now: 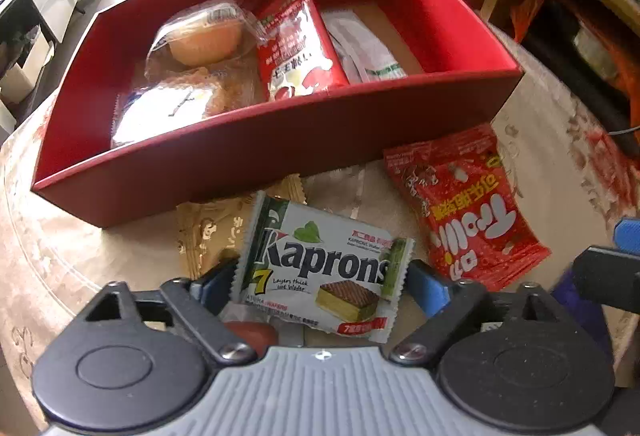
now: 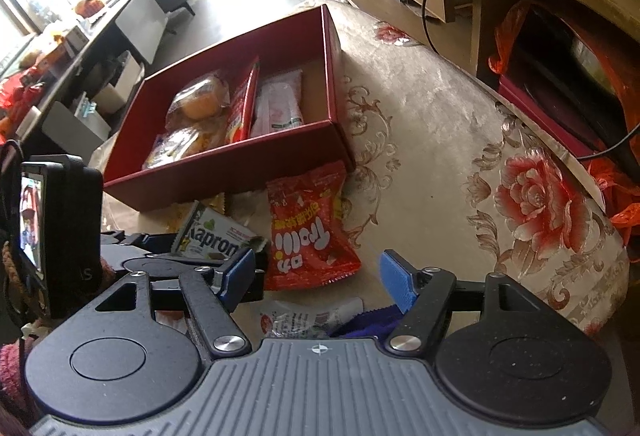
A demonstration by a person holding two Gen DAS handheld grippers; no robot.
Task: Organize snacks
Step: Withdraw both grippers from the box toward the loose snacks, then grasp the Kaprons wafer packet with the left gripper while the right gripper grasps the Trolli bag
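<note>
- Snacks already stowed in the red box (image 1: pixel 248 152), upper frame: buns, red packet, white pouch
- Kaprons wafer (image 1: pixel 320 268) pinched by left gripper (image 1: pixel 320 278), not yet boxed
- Trolli bag (image 2: pixel 308 232) left on worktop (image 2: pixel 440 140); right gripper (image 2: pixel 316 276) spread, unloaded

I see a deep red box (image 1: pixel 256 152) with a plain brown floor. In front of the box lies a white and green Kaprons wafer pack (image 1: pixel 320 268), lettered in black, over a gold wrapper (image 1: pixel 208 232). Right of the box's near wall, a red Trolli bag (image 1: pixel 468 212) carries white lettering. Under the box, the beige tablecloth (image 2: pixel 460 140) shows red roses and tan scrolls. My gripper fingers (image 2: pixel 394 280) wear blue pads.
</note>
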